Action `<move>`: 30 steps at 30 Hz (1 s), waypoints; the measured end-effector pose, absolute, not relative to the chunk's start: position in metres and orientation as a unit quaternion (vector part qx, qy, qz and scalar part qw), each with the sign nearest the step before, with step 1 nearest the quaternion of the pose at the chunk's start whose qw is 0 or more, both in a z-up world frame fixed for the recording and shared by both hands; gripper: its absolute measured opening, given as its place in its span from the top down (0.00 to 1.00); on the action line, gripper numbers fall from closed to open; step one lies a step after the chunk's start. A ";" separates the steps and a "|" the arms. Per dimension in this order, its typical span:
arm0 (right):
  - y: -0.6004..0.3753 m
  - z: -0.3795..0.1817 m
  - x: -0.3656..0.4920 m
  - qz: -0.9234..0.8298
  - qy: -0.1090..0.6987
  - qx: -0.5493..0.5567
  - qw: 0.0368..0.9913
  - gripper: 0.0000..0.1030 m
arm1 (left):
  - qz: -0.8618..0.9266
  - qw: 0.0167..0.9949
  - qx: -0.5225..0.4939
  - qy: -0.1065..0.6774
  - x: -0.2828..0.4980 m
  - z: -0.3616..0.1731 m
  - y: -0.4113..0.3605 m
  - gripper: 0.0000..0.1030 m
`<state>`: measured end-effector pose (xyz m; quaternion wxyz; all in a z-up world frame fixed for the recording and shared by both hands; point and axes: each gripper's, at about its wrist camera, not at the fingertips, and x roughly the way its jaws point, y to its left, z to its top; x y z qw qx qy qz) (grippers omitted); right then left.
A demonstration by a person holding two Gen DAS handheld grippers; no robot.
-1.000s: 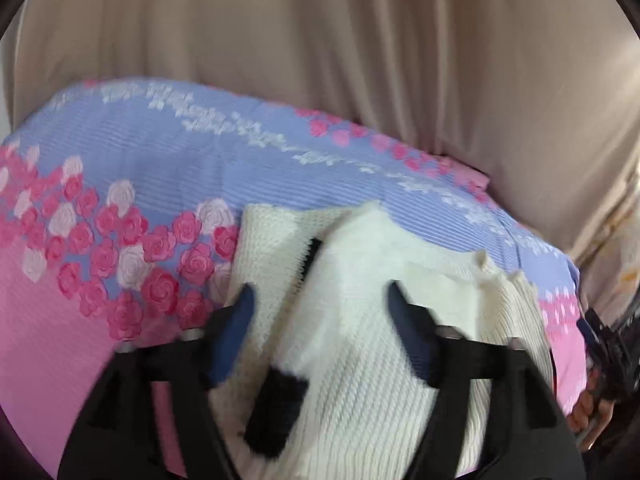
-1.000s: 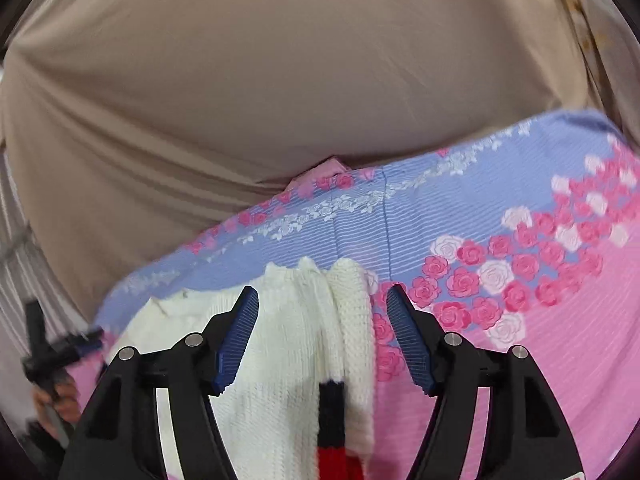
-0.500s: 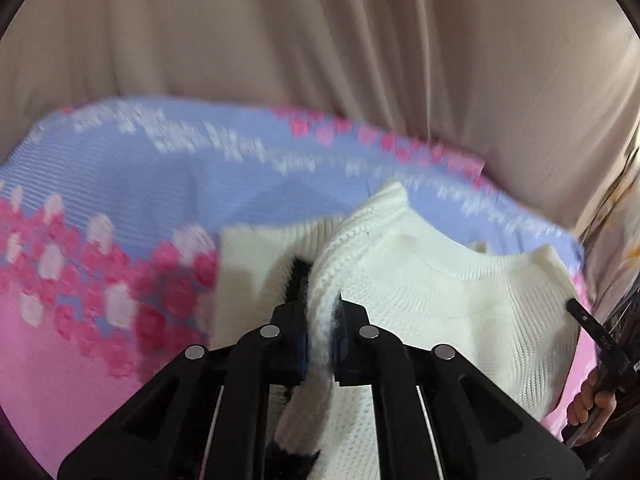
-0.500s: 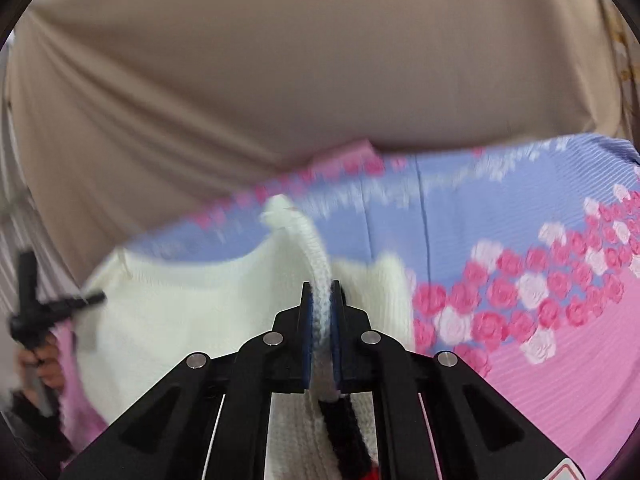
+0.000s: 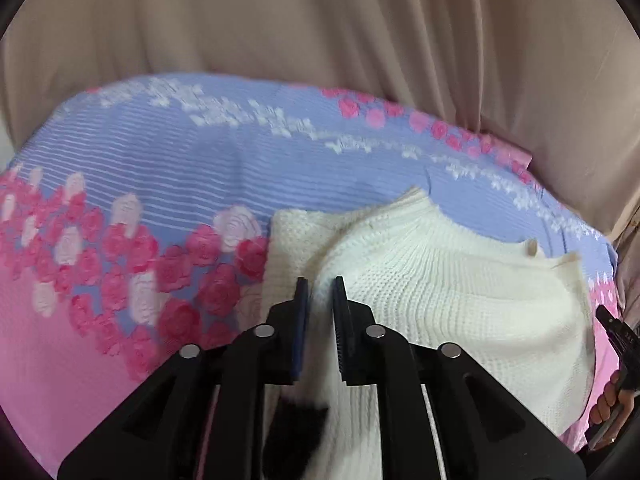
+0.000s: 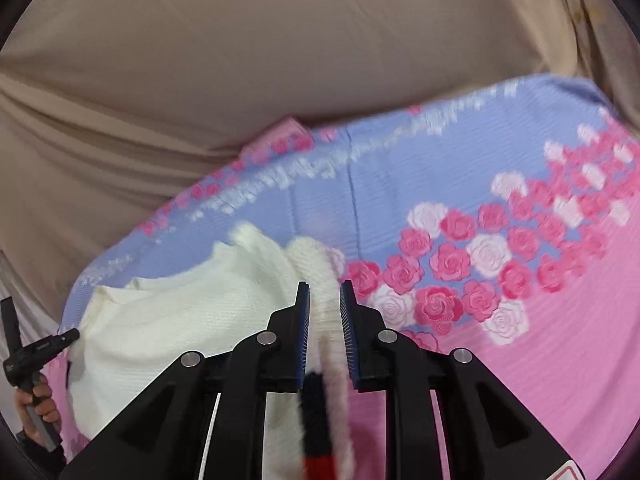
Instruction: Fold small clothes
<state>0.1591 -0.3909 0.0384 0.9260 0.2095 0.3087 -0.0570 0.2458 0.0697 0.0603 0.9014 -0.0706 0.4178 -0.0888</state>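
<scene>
two hand-held grippers on one small cream knit sweater point(image 5: 460, 292), which lies on the floral bedsheet point(image 5: 168, 176) w/ a beige curtain point(image 5: 320, 20) behind. the left hand-held gripper point(image 5: 320, 328) has its jaws a narrow gap apart w/ a ridge of knit running between them; i can't tell if the pads actually bite the fabric or only sit beside it. the right hand-held gripper point(image 6: 324, 328) is the same story, jaws slightly apart around a raised rolled edge of the sweater point(image 6: 180, 320), a black and red trim bit hanging low between the fingers; grip or no grip, can't tell.

handling, my guess: light, v soft, stretchy, chunky knit, so it'll sag and drape, not slip much, no risk of breaking. best hold is a thick rolled edge or hem, pinched through both layers, not one loose loop.

pose: both grippers low, angled down and fwd over the near edge of the garment, each in a bare hand point(image 6: 40, 400) on its handle, the pair flanking the sweater.
</scene>
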 end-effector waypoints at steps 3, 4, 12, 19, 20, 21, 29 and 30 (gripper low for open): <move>-0.330 0.057 0.148 0.002 0.305 0.148 0.941 0.82 | -0.094 0.920 -0.055 0.377 0.209 0.089 0.058 0.69; -0.300 0.056 0.147 0.036 0.316 0.126 0.940 0.82 | -0.115 0.921 -0.048 0.368 0.195 0.095 0.047 0.60; -0.193 -0.013 0.144 0.083 0.410 -0.017 0.908 0.97 | -0.159 0.865 0.093 0.467 0.157 0.006 -0.027 0.56; -0.355 -0.004 0.091 -0.009 0.411 0.159 0.898 0.95 | -0.139 0.867 0.010 0.478 0.140 0.016 0.075 0.80; -0.346 0.009 0.094 -0.039 0.400 0.116 0.908 0.88 | -0.135 0.868 -0.003 0.477 0.142 0.025 0.078 0.80; -0.338 0.021 0.098 -0.040 0.382 0.091 0.919 0.84 | -0.136 0.876 -0.013 0.462 0.144 0.039 0.074 0.77; -0.328 0.038 0.244 -0.058 0.366 0.056 0.927 0.40 | -0.124 0.908 -0.005 0.400 0.269 0.075 0.005 0.26; -0.328 0.030 0.256 -0.060 0.379 0.051 0.922 0.43 | -0.133 0.896 -0.006 0.424 0.286 0.062 0.000 0.35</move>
